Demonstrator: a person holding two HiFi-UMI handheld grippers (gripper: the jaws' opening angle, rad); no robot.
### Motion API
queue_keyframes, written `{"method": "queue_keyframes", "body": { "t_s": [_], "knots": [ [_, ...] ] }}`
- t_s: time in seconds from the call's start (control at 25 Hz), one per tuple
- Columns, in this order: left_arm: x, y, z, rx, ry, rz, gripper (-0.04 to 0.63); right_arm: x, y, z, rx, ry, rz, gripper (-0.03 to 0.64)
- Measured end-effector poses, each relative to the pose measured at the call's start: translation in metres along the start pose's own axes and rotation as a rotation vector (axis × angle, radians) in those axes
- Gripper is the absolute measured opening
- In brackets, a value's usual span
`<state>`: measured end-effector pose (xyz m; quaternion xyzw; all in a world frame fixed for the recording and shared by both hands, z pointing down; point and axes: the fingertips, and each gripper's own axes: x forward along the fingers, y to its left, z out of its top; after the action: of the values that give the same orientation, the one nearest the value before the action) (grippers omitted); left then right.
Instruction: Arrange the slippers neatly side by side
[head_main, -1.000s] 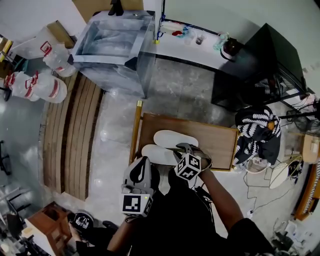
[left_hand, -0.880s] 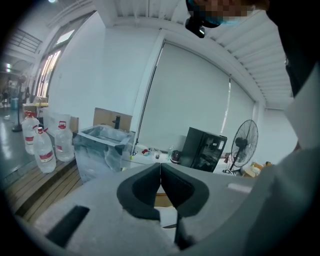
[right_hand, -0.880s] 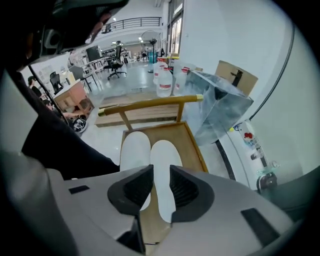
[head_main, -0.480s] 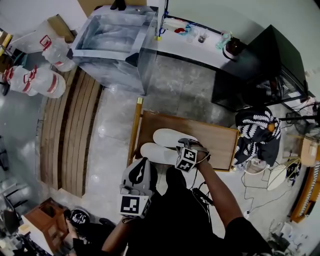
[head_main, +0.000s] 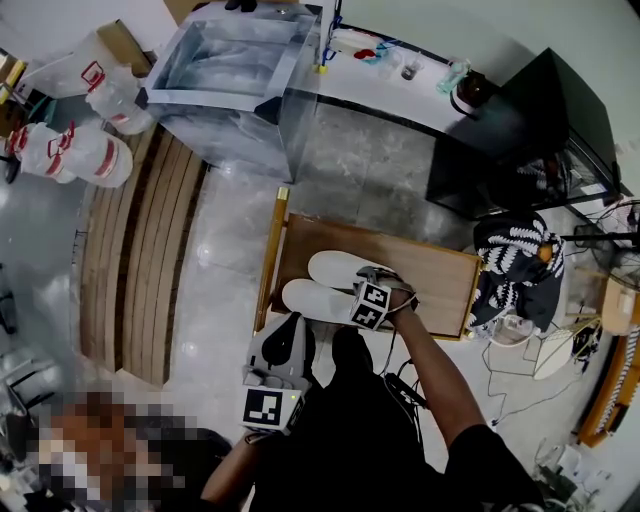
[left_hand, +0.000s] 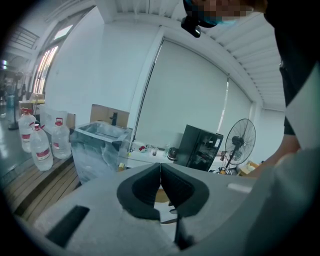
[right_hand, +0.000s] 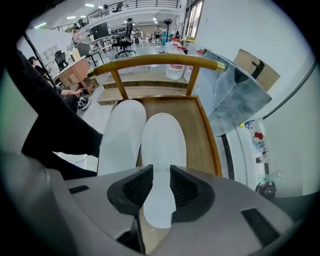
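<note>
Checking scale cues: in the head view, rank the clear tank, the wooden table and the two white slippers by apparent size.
1. clear tank, largest
2. wooden table
3. far slipper and near slipper: they look alike, so no ranking between them

no legible text; red labels on water jugs (head_main: 70, 155) unreadable.

Slippers: two white ones, the far slipper (head_main: 338, 269) and the near slipper (head_main: 310, 299), lie side by side and touch along their length.
Wooden table (head_main: 445, 278): low and brown, it bears both slippers.
Right gripper (head_main: 374, 282): points down at the far slipper's right end; its jaws have just been opening, with that end between them.
Left gripper (head_main: 291, 326): held by the person's body, off the table's near edge, apart from the slippers.
Beyond the table: a glass tank (head_main: 225, 90).
</note>
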<state>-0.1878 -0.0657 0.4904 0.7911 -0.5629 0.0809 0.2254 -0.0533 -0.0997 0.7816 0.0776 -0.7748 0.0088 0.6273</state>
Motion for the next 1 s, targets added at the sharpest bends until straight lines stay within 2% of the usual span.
{"method": "queue_keyframes", "body": {
  "t_s": [0.16, 0.32, 0.56, 0.84, 1.0],
  "knots": [
    [0.0, -0.001, -0.002, -0.007, 0.013, 0.003, 0.017, 0.006, 0.0, -0.003, 0.021, 0.004, 0.015, 0.087],
    [-0.001, 0.0, -0.003, -0.006, 0.018, 0.001, 0.017, 0.005, -0.002, -0.001, 0.053, -0.01, 0.013, 0.043],
    [0.001, 0.0, -0.002, -0.005, 0.01, 0.004, 0.017, 0.003, 0.0, -0.002, 0.073, -0.018, 0.007, 0.032],
    [0.004, -0.004, -0.001, 0.002, 0.008, -0.016, 0.017, -0.005, -0.005, -0.002, 0.164, -0.061, -0.004, 0.026],
    [0.008, -0.012, 0.006, 0.035, 0.002, -0.046, 0.017, -0.014, -0.008, -0.009, 0.22, -0.082, -0.017, 0.026]
  ]
}}
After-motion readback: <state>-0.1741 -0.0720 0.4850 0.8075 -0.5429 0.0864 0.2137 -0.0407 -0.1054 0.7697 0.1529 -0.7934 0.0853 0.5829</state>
